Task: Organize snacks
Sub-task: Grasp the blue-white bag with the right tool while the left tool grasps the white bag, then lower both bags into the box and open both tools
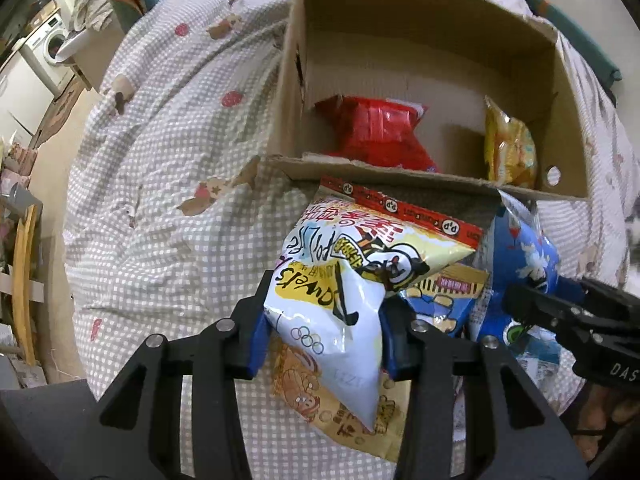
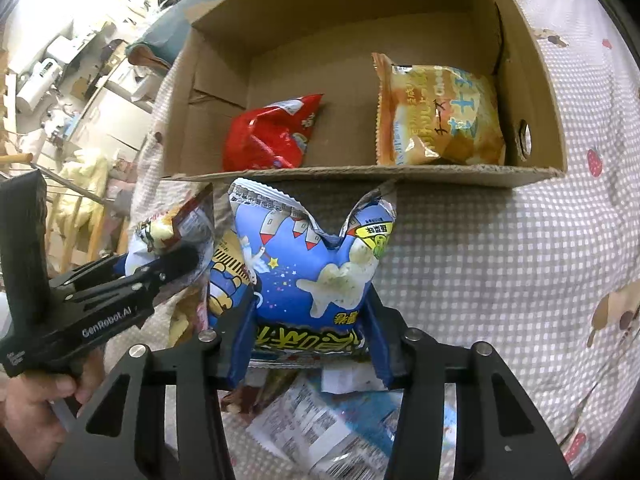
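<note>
Presently both tongs are loaded, each carrying a packet just short of the cardboard box (image 1: 420,44), which stands open-topped on a bed with a checked cover (image 1: 168,168).

Left tongs (image 1: 322,340): closed on the lower part of a white and yellow snack bag (image 1: 352,264). The bag's long axis runs forward and slightly right from the tongs, and its red-trimmed top seam touches or sits just under the box's near wall.

Right tongs (image 2: 312,344): closed on the lower part of a blue snack bag (image 2: 312,264), which stands roughly upright along the tongs' line, its crumpled top edge just below the near wall of the box.

Box contents: a red bag (image 2: 272,140) lying left of centre and an orange-yellow bag (image 2: 436,116) against the right wall, well apart, with bare floor between them and behind.

Remaining stock: several more packets (image 2: 316,420) lie loose on the cover beneath and between the two tongs.

Assessment: the governing relation is that both held bags lie directly before the near wall and below its rim, so each needs to be lifted over it before release. The two appear about equally near; the blue bag lines up with the gap between the boxed bags. Risk, as a judgement: a seam catching on the cardboard edge.
</note>
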